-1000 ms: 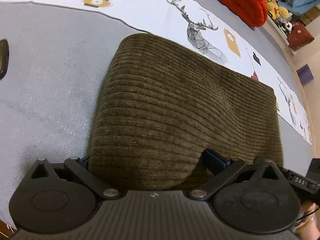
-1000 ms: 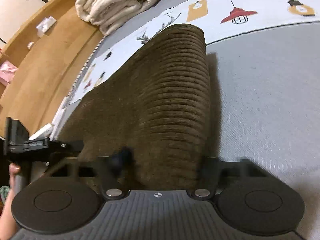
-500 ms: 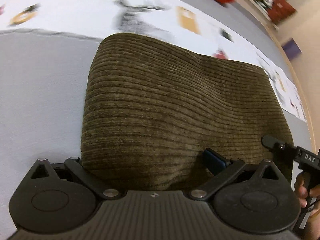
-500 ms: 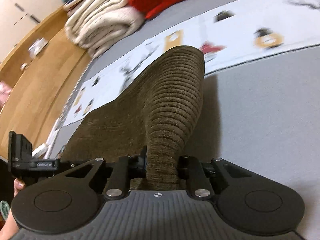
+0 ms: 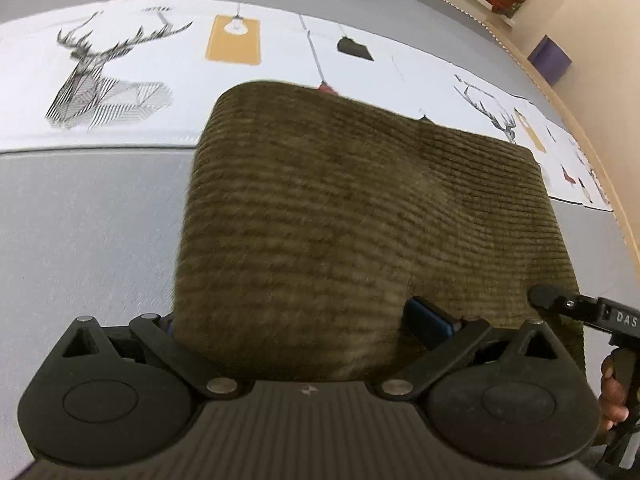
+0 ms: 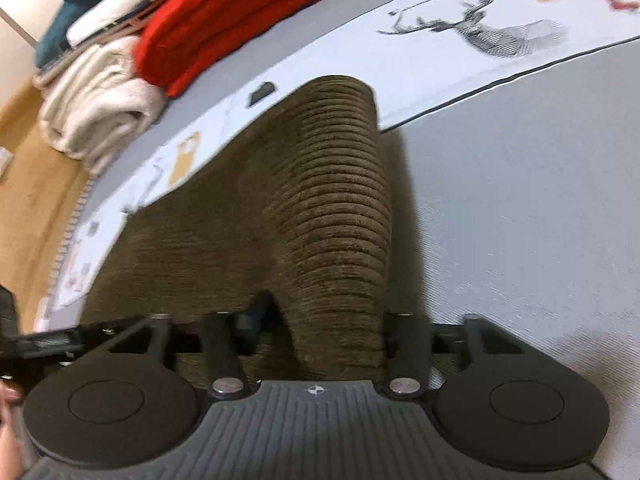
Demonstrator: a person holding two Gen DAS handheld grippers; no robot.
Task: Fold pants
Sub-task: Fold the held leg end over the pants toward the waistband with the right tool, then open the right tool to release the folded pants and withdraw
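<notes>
Olive corduroy pants [image 5: 360,208] lie folded on the grey bed cover [image 5: 80,220], their near edge lifted. My left gripper [image 5: 296,320] stands wide, and a thick fold of the pants fills the gap from pad to pad, so it is shut on them. In the right wrist view the pants [image 6: 328,208] rise in a ridge that runs between the fingers of my right gripper [image 6: 324,320]. Its jaws are opening; the left finger [image 6: 256,312] stands clear of the cloth. The right gripper's tip [image 5: 560,304] shows at the pants' right edge.
A white printed strip with deer and lamps [image 5: 120,72] crosses the bed behind the pants. Red [image 6: 224,20], cream [image 6: 92,112] and teal folded blankets are stacked at the far edge. A wooden floor [image 6: 24,200] and a purple box [image 5: 548,58] lie beyond.
Both grippers moved sideways across the bed with the pants. The right jaws, pinched tight on the ridge half a second ago, have spread apart. The left grip looks unchanged.
</notes>
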